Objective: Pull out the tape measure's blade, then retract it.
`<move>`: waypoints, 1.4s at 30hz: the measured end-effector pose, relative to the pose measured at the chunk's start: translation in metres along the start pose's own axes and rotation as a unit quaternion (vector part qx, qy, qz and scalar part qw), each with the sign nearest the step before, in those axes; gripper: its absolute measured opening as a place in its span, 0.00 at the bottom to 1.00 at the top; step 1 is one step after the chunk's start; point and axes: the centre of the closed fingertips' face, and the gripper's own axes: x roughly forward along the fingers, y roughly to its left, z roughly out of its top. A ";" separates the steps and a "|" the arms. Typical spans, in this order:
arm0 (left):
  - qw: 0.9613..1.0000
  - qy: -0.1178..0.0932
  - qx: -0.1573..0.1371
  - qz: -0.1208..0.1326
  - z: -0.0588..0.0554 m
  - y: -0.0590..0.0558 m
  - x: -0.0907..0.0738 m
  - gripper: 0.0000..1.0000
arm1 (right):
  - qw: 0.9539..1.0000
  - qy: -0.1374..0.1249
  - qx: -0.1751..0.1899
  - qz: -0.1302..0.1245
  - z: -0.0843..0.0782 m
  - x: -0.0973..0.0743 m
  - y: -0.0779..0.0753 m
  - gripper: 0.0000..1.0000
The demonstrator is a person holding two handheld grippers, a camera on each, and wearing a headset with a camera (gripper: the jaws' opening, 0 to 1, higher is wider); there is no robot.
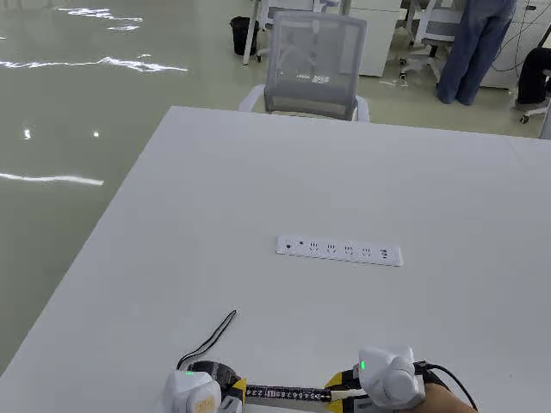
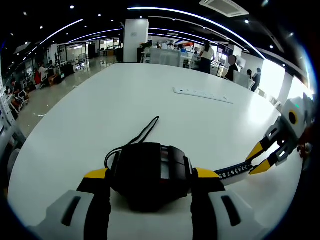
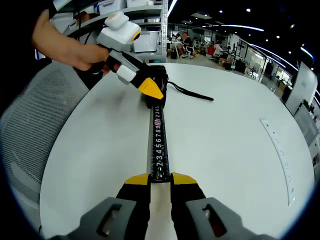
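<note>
The black tape measure case (image 2: 150, 172) rests on the white table (image 1: 258, 189), and my left gripper (image 2: 150, 176) is shut on it, one yellow-tipped jaw on each side. Its black wrist strap (image 2: 145, 132) trails away across the table. The numbered blade (image 3: 158, 145) is drawn out a short way from the case (image 3: 159, 75) and lies flat on the table. My right gripper (image 3: 160, 178) is shut on the blade's end. In the head view the left gripper (image 1: 238, 392) and the right gripper (image 1: 332, 397) sit at the near table edge with the blade (image 1: 288, 394) between them.
A white power strip (image 1: 339, 250) lies mid-table beyond the grippers. A grey mesh chair (image 1: 312, 64) stands at the far table edge, and a person (image 1: 473, 43) stands at the back right. Another mesh chair back (image 3: 30, 125) is close on the near side.
</note>
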 end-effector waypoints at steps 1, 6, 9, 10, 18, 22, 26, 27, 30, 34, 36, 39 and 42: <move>1.000 -0.002 -0.001 -0.002 0.000 0.000 0.000 0.62 | 1.000 0.000 -0.001 0.000 0.000 0.001 0.000 0.13; 1.000 -0.001 -0.003 -0.005 0.000 0.001 0.001 0.62 | 1.000 -0.001 -0.002 0.002 0.003 0.002 0.001 0.13; 1.000 -0.001 -0.003 -0.007 -0.001 0.001 0.001 0.62 | 1.000 -0.002 -0.003 0.002 0.004 0.002 0.002 0.13; 1.000 0.000 -0.003 -0.008 -0.001 0.001 0.001 0.62 | 1.000 -0.004 -0.005 0.001 0.005 0.002 0.001 0.13; 1.000 0.001 -0.006 -0.011 0.000 0.002 0.002 0.62 | 1.000 -0.004 -0.005 0.003 0.006 0.005 0.001 0.13; 1.000 0.001 -0.008 -0.013 0.000 0.003 0.001 0.62 | 1.000 -0.005 -0.008 0.003 0.009 0.005 0.002 0.13; 1.000 0.001 -0.008 -0.014 0.000 0.002 0.000 0.62 | 1.000 -0.005 -0.009 0.004 0.008 0.006 0.002 0.13; 1.000 0.001 -0.008 -0.014 0.000 0.002 0.001 0.62 | 1.000 -0.005 -0.009 0.004 0.007 0.007 0.002 0.13; 1.000 0.001 -0.008 -0.016 0.001 0.002 0.000 0.62 | 1.000 -0.005 -0.010 0.005 0.009 0.007 0.003 0.13; 1.000 0.000 -0.011 -0.016 0.000 0.003 0.001 0.62 | 1.000 -0.005 -0.010 0.005 0.011 0.007 0.003 0.13; 1.000 0.000 -0.011 -0.016 0.000 0.003 0.002 0.62 | 1.000 -0.006 -0.010 0.005 0.011 0.007 0.003 0.13; 1.000 0.000 -0.013 -0.017 0.000 0.003 0.001 0.62 | 1.000 -0.006 -0.012 0.005 0.012 0.007 0.002 0.13; 1.000 -0.001 -0.018 -0.018 0.001 0.004 0.001 0.62 | 1.000 -0.007 -0.012 0.005 0.013 0.007 0.002 0.13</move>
